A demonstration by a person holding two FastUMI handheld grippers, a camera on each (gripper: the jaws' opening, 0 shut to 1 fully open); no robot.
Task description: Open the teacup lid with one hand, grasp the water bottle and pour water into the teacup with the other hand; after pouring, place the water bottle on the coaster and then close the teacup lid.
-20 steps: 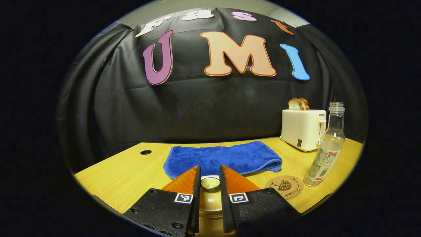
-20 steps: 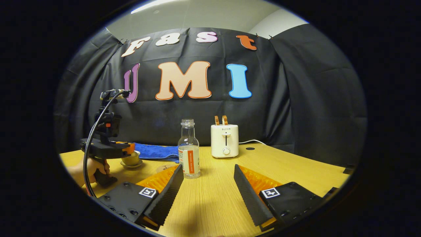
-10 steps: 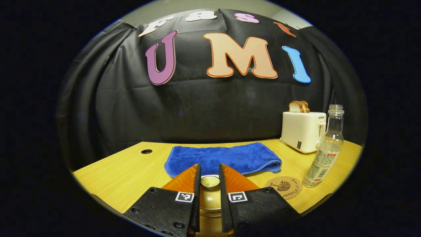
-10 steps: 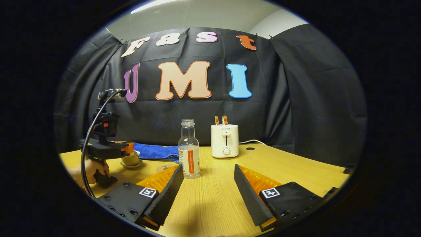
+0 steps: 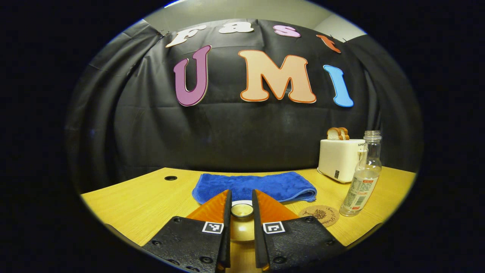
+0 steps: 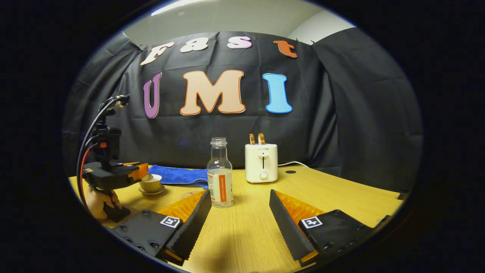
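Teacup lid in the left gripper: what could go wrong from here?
1. The left gripper pinches only the small knob of the lid; it may slip off and drop onto the teacup.
2. The water bottle is uncapped; a clumsy grasp by the open right gripper could tip it and spill.
3. The coaster lies close beside the bottle, so the placement could miss.

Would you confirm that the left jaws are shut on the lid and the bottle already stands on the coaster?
Not quite: the bottle stands on the table beside the coaster, not on it, as the left gripper view shows. The left gripper is indeed shut on the lid.
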